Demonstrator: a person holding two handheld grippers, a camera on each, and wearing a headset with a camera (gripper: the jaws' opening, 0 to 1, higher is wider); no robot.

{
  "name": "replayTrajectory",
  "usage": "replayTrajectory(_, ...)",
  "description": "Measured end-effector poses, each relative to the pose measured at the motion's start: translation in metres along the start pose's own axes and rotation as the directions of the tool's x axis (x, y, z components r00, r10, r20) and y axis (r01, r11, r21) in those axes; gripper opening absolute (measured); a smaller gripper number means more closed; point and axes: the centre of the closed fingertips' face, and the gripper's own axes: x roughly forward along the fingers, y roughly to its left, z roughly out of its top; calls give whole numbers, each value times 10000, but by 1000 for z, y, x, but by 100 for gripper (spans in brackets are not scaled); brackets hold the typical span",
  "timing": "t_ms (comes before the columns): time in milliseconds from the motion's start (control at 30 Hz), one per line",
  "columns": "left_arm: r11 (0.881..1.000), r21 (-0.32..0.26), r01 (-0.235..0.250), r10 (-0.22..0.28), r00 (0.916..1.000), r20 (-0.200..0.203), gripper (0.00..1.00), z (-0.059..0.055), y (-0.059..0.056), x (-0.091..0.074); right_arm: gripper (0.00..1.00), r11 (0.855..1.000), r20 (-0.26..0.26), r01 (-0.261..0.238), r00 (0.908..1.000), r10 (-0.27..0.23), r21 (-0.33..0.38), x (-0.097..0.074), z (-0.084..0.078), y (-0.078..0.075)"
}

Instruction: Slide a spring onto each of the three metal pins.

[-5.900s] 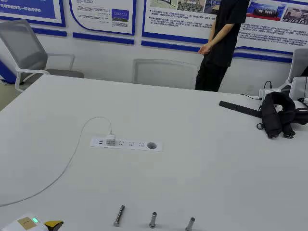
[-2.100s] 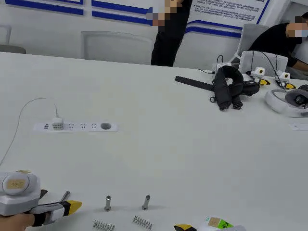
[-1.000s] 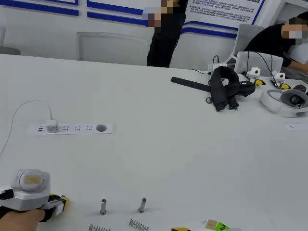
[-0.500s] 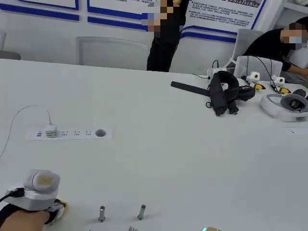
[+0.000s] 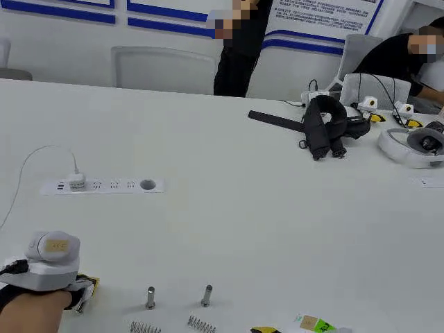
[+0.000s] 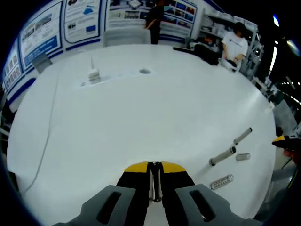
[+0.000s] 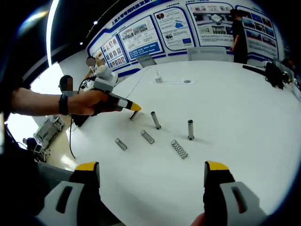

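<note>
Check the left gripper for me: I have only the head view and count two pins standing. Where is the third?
Observer: The left gripper view shows the left gripper shut on the third pin, which is held between its jaws.
Operator: How many springs? I make out two at my bottom edge.
Observer: Three, lying on the table in the right gripper view: first spring, second spring, third spring.
Operator: And the right gripper?
Observer: The right gripper is open, jaws wide apart, nothing between them.
</note>
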Motion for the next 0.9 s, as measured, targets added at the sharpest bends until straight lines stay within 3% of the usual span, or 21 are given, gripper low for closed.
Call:
replayTrajectory(433,9999,-101,-120,124,9992,391,7,1,-3,-25,93,9999,-51,-121,9999,121,-86,1,0,6)
replayTrajectory(900,9988,432,-244,222,9985,508,7,-8,-3,-38,93,9997,0,-176,9998,176,-183,-1,2,10)
